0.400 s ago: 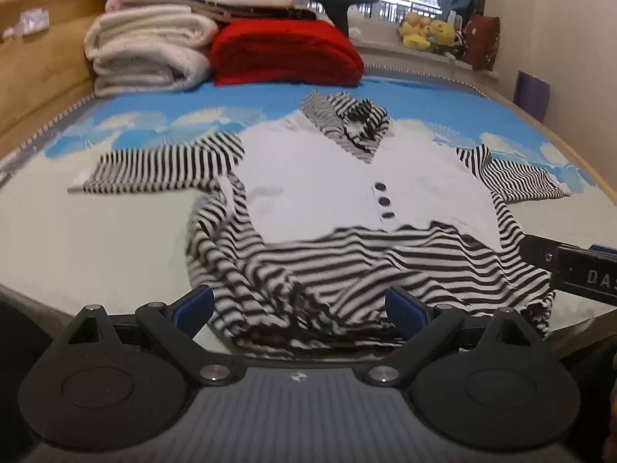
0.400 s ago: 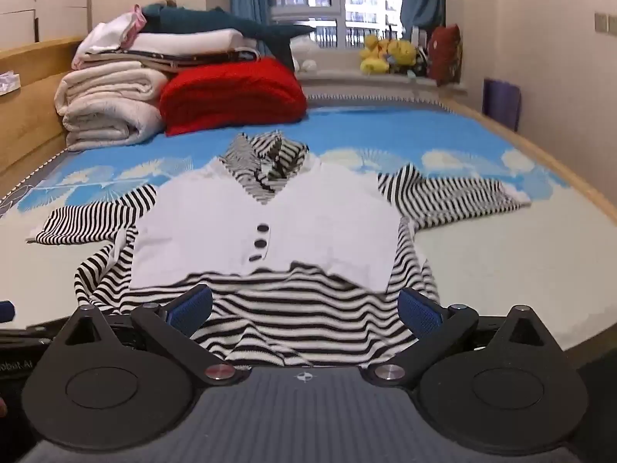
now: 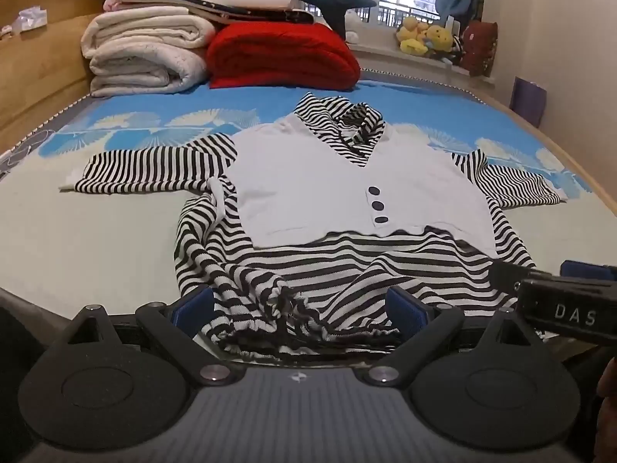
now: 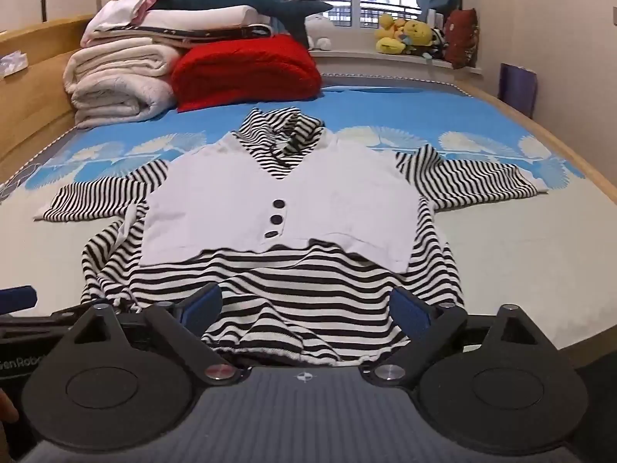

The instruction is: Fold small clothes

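At six o'clock in my left wrist view, my left gripper stands wide, its blue-padded fingers set either side of the rumpled near hem of the black-and-white striped child's top with a white vest panel; whether the pads touch the cloth I cannot tell. At four o'clock in that same view my right gripper pokes in from the side, just at the hem's right corner. From my right wrist, that gripper is also spread wide, the hem lying between its blue fingertips, nothing pinched.

The top lies face up on the pale grey and blue mattress cover printed with white fans, hem toward me, collar toward twelve o'clock. Three dark buttons run down the white panel. The left striped sleeve stretches out to ten o'clock, the right striped sleeve to two o'clock.

Farther off at eleven o'clock sits a stack of folded cream blankets, touching a folded red blanket at twelve. A dark teal plush shark lies across the pile. At one o'clock, yellow stuffed toys line the window ledge.
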`<action>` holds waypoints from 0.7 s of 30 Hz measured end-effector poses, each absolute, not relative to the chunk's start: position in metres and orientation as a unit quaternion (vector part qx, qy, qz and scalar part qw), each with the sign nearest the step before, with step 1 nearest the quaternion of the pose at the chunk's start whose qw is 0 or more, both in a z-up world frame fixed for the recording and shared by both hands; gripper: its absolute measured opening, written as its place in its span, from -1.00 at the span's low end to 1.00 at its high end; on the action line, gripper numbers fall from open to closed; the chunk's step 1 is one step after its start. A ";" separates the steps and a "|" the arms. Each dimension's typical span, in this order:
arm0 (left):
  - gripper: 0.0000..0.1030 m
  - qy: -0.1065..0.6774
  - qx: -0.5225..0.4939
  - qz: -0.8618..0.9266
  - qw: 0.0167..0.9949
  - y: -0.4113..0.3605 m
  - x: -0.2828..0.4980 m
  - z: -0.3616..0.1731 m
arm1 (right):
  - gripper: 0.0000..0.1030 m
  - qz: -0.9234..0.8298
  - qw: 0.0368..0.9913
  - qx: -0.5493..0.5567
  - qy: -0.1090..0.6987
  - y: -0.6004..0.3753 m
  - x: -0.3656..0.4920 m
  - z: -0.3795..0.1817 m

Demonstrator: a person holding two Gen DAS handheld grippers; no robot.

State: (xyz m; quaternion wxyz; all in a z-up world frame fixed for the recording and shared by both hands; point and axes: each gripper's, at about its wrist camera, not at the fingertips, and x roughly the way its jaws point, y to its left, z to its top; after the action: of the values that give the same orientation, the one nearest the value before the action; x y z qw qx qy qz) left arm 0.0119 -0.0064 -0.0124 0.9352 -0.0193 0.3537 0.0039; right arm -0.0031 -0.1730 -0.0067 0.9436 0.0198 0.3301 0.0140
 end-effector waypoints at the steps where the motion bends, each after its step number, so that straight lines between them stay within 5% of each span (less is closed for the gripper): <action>1: 0.89 0.355 -0.022 0.004 0.935 -0.005 0.013 -0.013 | 0.75 0.022 0.942 0.026 0.334 -0.179 0.002 -0.007; 21: 0.89 0.363 -0.025 0.007 0.931 -0.008 0.011 -0.016 | 0.68 0.043 0.937 0.024 0.346 -0.176 0.001 -0.010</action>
State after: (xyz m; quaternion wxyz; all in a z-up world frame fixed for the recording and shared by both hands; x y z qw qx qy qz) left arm 0.0110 -0.0081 -0.0158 0.9313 -0.0249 0.3633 0.0068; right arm 0.0007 -0.1762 -0.0101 0.9368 0.0240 0.3463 0.0432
